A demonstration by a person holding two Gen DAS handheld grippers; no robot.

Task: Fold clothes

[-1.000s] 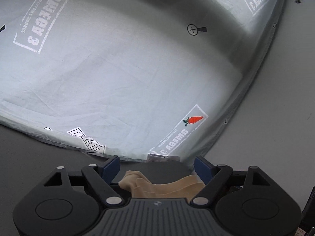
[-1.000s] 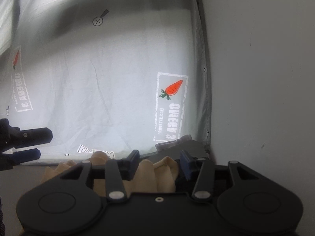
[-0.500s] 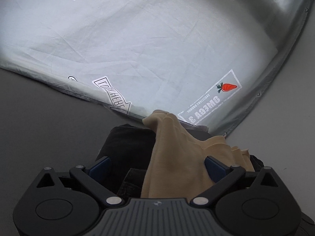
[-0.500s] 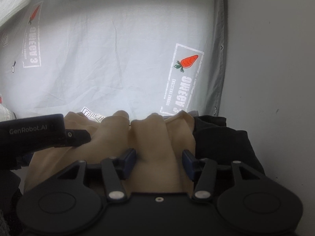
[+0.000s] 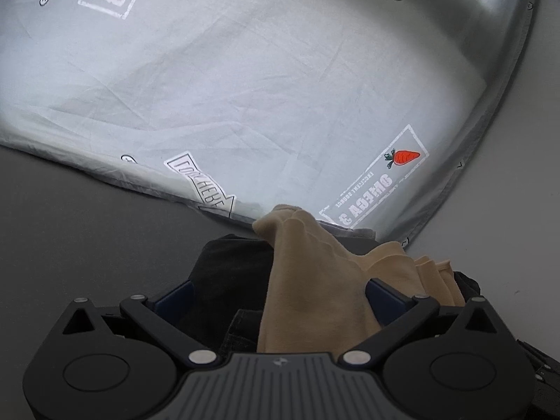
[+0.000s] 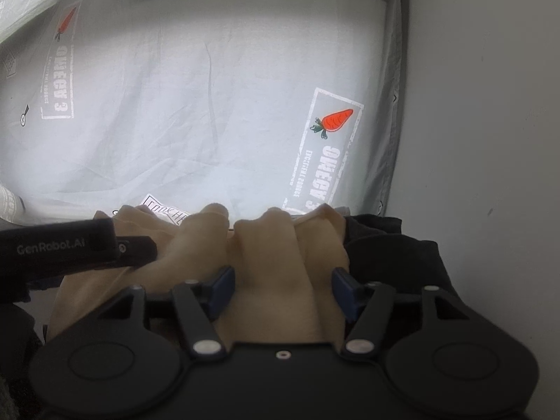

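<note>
A tan garment lies bunched on top of a black garment at the near edge of the bed. My left gripper is open, its jaws wide apart with the tan cloth draped between them. My right gripper is open too, and the tan garment lies in folds between its fingers. The black garment shows to the right of it. The left gripper's body reaches in from the left over the tan cloth.
A grey bed sheet printed with carrots and "OMEGA 3" stamps spreads beyond the clothes; it also fills the right wrist view. A pale wall runs along the sheet's right edge. Dark floor lies at the left.
Both grippers pulled back from the sheet, bringing the tan and black garments into view. The right gripper's jaws have opened wider in the last half second.
</note>
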